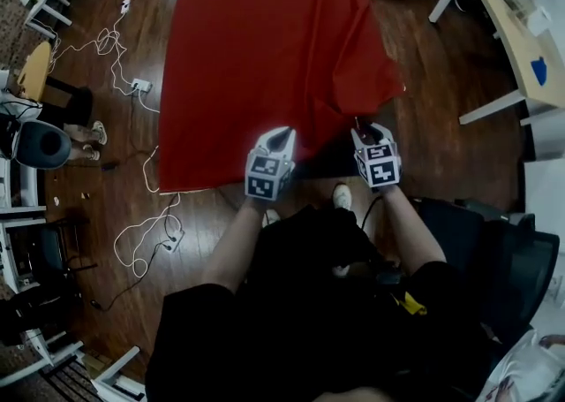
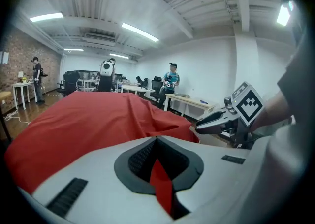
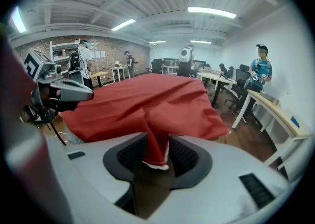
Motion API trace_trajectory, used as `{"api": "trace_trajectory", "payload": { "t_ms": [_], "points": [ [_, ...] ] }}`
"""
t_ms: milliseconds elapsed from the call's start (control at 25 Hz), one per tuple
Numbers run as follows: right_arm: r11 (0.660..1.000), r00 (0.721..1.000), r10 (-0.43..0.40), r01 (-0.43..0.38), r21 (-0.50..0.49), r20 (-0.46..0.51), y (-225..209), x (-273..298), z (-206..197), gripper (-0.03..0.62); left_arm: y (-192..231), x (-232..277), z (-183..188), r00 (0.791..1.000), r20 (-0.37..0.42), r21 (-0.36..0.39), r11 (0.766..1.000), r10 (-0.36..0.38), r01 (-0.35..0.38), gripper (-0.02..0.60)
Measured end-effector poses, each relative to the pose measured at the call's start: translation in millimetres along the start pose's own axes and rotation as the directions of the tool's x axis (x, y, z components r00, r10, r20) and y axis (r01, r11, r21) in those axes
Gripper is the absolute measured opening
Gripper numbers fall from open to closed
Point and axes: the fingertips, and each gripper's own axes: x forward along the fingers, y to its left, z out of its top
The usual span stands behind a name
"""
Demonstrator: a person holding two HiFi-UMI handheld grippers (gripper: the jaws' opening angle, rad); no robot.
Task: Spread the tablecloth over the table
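Note:
A red tablecloth (image 1: 265,56) lies over the table, rumpled along its near right side. At its near edge, my left gripper (image 1: 278,140) is shut on a thin strip of the red cloth (image 2: 160,178), which runs between its jaws. Further right along that edge, my right gripper (image 1: 366,135) is shut on a thicker bunched fold with a white hem (image 3: 156,154). In the left gripper view the right gripper (image 2: 216,122) shows beside the cloth (image 2: 88,119). The right gripper view shows the left gripper (image 3: 69,90) in front of the cloth (image 3: 147,100).
White cables and a power strip (image 1: 132,87) trail over the wood floor left of the table. A white desk (image 1: 503,11) stands at the right, a grey chair (image 1: 40,144) at the left, a black chair (image 1: 494,250) near my right side. Several people stand at desks further back.

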Motion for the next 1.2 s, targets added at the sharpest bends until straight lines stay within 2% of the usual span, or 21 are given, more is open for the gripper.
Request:
{"api": "trace_trajectory", "payload": {
  "t_ms": [120,240,320,360,400,440,480,560,720,760,800,840,880,960,1200],
  "points": [
    [1.000,0.999,0.027,-0.027,0.016,-0.021,-43,-4,-17,0.144,-33,26,0,0.999,-0.039,0.027,1.000,0.012,-0.010,0.002],
    [0.997,0.996,0.079,-0.079,-0.010,-0.039,-63,0,-29,0.144,-62,43,-7,0.995,-0.098,0.097,0.995,0.024,-0.015,0.009],
    [0.992,0.992,0.122,-0.123,-0.029,-0.045,-67,7,-30,0.144,-77,52,-21,0.986,-0.166,0.140,0.990,0.036,-0.013,0.131],
    [0.989,0.988,0.144,-0.146,-0.035,-0.051,-67,13,-29,0.144,-80,55,-28,0.980,-0.194,0.163,0.986,0.052,-0.020,0.135],
    [0.985,0.984,0.166,-0.168,-0.036,-0.061,-66,19,-28,0.150,-81,58,-34,0.974,-0.217,0.190,0.981,0.071,-0.029,0.167],
    [0.981,0.980,0.187,-0.190,-0.033,-0.072,-65,25,-27,0.188,-81,61,-40,0.967,-0.238,0.220,0.975,0.091,-0.038,0.205],
    [0.978,0.975,0.206,-0.208,-0.025,-0.080,-64,31,-26,0.195,-79,63,-44,0.960,-0.258,0.244,0.969,0.110,-0.046,0.223],
    [0.974,0.970,0.226,-0.227,-0.001,-0.088,-62,41,-24,0.195,-72,67,-53,0.946,-0.292,0.253,0.965,0.143,-0.068,0.233],
    [0.971,0.969,0.236,-0.234,0.039,-0.074,-61,57,-18,0.195,-54,71,-60,0.928,-0.329,0.217,0.970,0.174,-0.105,0.219],
    [0.971,0.969,0.236,-0.233,0.045,-0.071,-61,60,-16,0.195,-51,71,-60,0.926,-0.331,0.228,0.968,0.182,-0.108,0.160],
    [0.972,0.970,0.232,-0.229,0.051,-0.069,-61,62,-15,0.195,-47,70,-59,0.926,-0.329,0.236,0.965,0.187,-0.111,0.052],
    [0.974,0.973,0.223,-0.220,0.055,-0.062,-62,64,-13,0.164,-45,69,-59,0.927,-0.326,0.235,0.966,0.186,-0.111,0.005],
    [0.976,0.976,0.212,-0.209,0.057,-0.049,-63,64,-11,0.100,-43,69,-58,0.929,-0.325,0.227,0.968,0.178,-0.106,0.005],
    [0.980,0.982,0.189,-0.187,0.060,-0.019,-66,63,-6,0.020,-40,68,-56,0.934,-0.321,0.208,0.974,0.156,-0.091,0.005],
    [0.987,0.991,0.133,-0.135,0.086,0.026,-81,46,-3,0.009,-36,62,-51,0.944,-0.307,0.189,0.980,0.117,-0.060,0.005]
  ]
}}
